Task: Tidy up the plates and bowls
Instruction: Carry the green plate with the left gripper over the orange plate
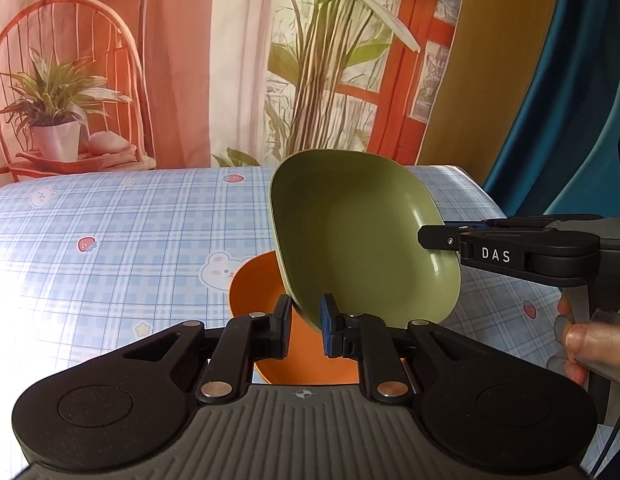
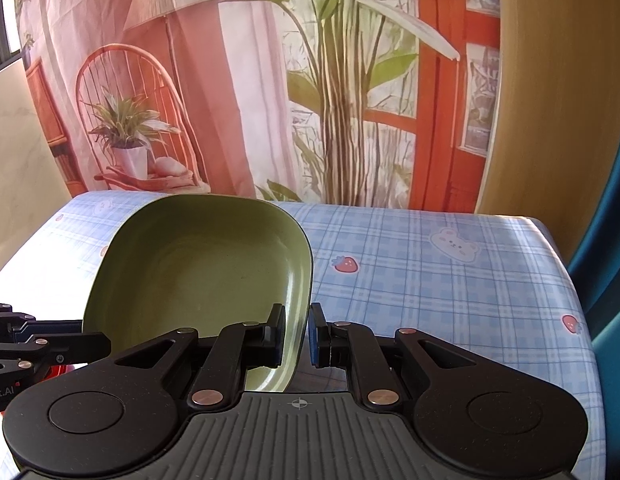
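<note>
Green plate (image 1: 362, 236), squarish with rounded corners, held tilted in the air above the checked worktop (image 1: 110, 240), its lower edge over an orange bowl (image 1: 258, 292) that sits on the cloth. Left gripper (image 1: 306, 332): fingers straddle the plate's lower rim, one pad each side; slight gap visible, so the clamp looks loose or only partly closed on the rim. Right gripper (image 2: 298, 334): fingers likewise either side of the plate's right rim, with a small gap at the outer pad; firm contact cannot be confirmed. Both tools on one plate suggests a handover or a joint lowering onto the bowl. Risks, as judged: if either side lets go before the other has a firm pinch, the plate pivots on a thin rim grip and drops onto the bowl; opposed pulls could twist it free; a steep tilt may knock the bowl along the cloth.
</note>
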`<state>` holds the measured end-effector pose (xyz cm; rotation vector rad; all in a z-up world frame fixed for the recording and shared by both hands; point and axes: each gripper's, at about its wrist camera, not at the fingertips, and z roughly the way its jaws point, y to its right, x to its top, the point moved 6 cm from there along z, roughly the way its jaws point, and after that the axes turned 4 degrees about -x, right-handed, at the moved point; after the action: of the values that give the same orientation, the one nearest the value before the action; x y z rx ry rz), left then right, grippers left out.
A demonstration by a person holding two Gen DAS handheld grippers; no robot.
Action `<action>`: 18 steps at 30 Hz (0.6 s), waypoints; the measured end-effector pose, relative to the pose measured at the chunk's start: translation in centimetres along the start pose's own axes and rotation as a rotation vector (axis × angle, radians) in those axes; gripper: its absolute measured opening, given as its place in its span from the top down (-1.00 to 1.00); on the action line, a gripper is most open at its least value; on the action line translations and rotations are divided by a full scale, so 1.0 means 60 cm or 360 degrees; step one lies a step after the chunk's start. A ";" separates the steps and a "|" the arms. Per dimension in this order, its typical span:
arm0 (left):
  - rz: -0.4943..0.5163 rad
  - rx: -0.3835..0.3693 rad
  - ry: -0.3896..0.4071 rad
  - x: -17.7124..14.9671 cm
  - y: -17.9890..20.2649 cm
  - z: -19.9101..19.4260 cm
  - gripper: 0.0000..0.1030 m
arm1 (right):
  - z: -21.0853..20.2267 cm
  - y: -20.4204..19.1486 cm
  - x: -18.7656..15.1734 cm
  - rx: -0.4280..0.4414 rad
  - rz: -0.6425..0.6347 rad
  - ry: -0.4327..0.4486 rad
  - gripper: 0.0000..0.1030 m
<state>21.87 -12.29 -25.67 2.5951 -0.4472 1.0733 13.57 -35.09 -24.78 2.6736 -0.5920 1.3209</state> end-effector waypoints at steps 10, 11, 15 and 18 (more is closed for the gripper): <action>-0.0003 -0.0011 -0.0021 -0.013 0.003 -0.002 0.67 | 0.005 -0.002 -0.008 0.0007 -0.0006 -0.0020 0.78; -0.0006 -0.0011 -0.0022 -0.013 0.003 -0.002 0.67 | 0.006 -0.003 -0.009 0.0008 -0.0007 -0.0021 0.78; -0.0010 -0.0007 -0.0039 -0.016 0.000 0.002 0.67 | 0.010 -0.005 -0.011 0.0011 -0.0012 -0.0031 0.78; -0.0014 -0.0010 -0.0045 -0.019 0.002 0.001 0.67 | 0.014 -0.006 -0.014 0.0009 -0.0009 -0.0041 0.78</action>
<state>21.12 -12.22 -26.53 2.6073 -0.4447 1.0319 13.86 -34.74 -25.95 2.6986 -0.5835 1.2907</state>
